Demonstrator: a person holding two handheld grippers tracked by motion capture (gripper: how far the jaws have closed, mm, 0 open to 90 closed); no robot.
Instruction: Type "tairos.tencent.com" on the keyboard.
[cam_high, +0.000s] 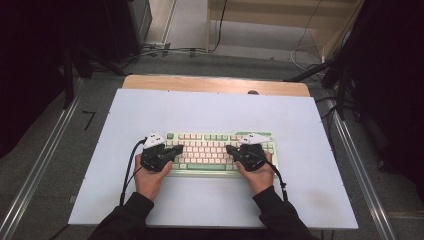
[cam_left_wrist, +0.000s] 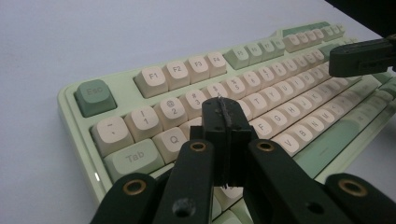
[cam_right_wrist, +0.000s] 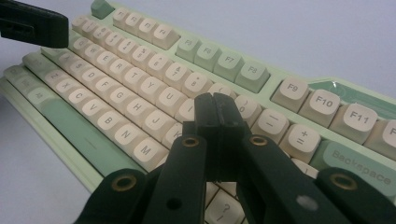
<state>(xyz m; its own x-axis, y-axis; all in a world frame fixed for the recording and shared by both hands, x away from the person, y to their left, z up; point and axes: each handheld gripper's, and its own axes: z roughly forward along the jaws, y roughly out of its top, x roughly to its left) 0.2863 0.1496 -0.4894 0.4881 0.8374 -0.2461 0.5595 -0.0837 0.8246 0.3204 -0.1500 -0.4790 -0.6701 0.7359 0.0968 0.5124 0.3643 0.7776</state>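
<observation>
Jaws pressed together, nothing between, on left gripper (cam_left_wrist: 223, 108) above the W and E keys, and on right gripper (cam_right_wrist: 215, 103) above the I and O keys. Beneath both, green-and-cream keyboard (cam_high: 210, 152), lying flat near the front middle of the white table (cam_high: 210, 107). Hands gripping each tool from behind.

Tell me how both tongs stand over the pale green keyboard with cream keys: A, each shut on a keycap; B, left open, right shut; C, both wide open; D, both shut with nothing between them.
D: the left tongs and right tongs show jaws pressed together, empty, above the pale green keyboard with cream keys.
</observation>
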